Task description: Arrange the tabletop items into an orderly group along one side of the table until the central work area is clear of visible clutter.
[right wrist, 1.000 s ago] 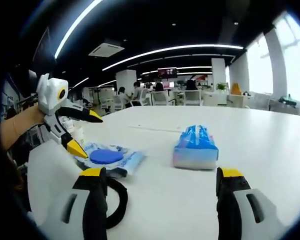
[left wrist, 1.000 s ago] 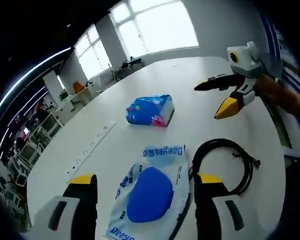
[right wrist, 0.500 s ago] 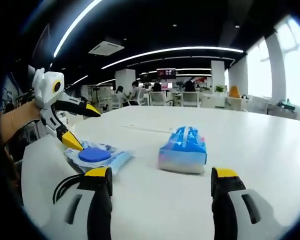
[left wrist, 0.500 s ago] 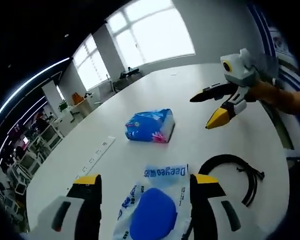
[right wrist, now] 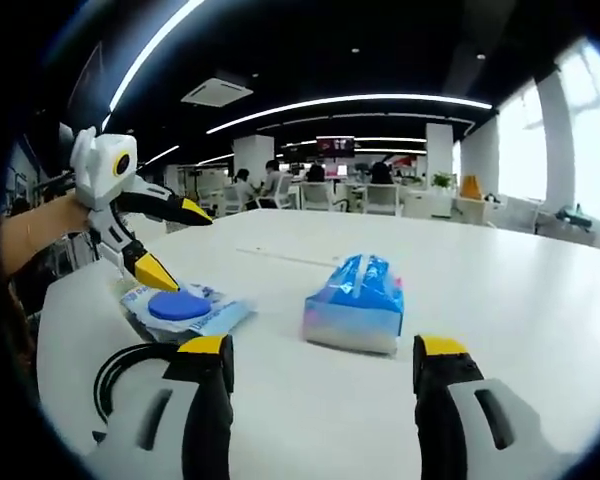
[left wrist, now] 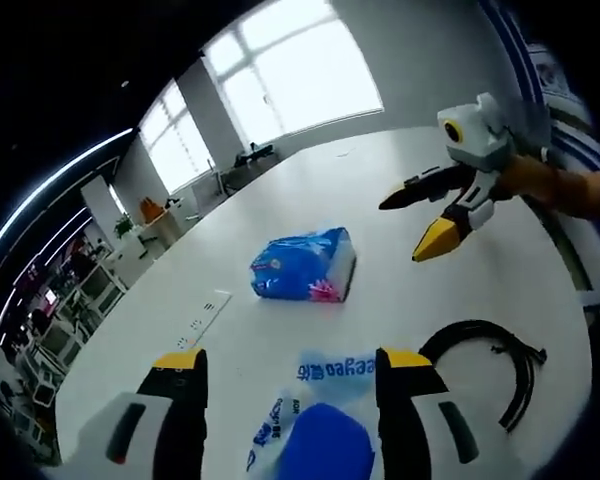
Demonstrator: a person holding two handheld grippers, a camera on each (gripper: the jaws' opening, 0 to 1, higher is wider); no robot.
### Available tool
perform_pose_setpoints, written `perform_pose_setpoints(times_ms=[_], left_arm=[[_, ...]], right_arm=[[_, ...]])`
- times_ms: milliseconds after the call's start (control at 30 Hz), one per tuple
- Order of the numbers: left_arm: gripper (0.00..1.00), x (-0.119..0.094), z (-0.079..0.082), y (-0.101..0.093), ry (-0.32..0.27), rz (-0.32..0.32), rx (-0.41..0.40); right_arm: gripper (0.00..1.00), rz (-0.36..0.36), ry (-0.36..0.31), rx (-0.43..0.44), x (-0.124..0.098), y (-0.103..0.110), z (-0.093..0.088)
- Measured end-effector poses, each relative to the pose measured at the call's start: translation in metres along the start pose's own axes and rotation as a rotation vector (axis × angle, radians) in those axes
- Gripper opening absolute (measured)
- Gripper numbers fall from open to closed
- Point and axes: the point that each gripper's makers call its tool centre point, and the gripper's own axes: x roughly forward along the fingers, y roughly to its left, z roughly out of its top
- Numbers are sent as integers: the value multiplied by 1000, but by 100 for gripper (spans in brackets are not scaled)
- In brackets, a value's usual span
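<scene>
White surface (left wrist: 310, 190) holds a blue tissue pack (left wrist: 305, 266), a wet-wipes pouch (right wrist: 178, 307) and a coiled black cable (left wrist: 500, 358); only the left gripper view catches the recessed socket strip (left wrist: 202, 310). Left gripper (left wrist: 292, 370) straddles the pouch with fingers wide and empty, closer than a second ago; right gripper (right wrist: 320, 350) fingers wide, tissue pack beyond them.

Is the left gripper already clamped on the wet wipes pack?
No: in the left gripper view the left gripper is open, its jaws standing on either side of the wet wipes pack on the white table.

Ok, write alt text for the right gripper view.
The open right gripper faces a blue tissue pack on a white table. To its left lie a wipes packet and a coiled black cable, with the left gripper open above the packet.
</scene>
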Motion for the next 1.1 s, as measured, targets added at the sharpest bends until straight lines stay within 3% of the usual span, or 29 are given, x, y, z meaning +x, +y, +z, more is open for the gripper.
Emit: perform_pose_setpoints(times_ms=[333,467,833,1100], left_arm=[[67,14,2,6,-27,-28,-9],[67,18,11,8,-82,-39,-8],[67,30,13,10,-90,-49,-18],[65,44,22,22,-112,-41,-47]], right_arm=[[68,2,10,4,5,-9,1],[67,12,9,-2,6,-11,5],[65,18,26,2,12,-22,6],[63,15,24,-8,18,-33,11]])
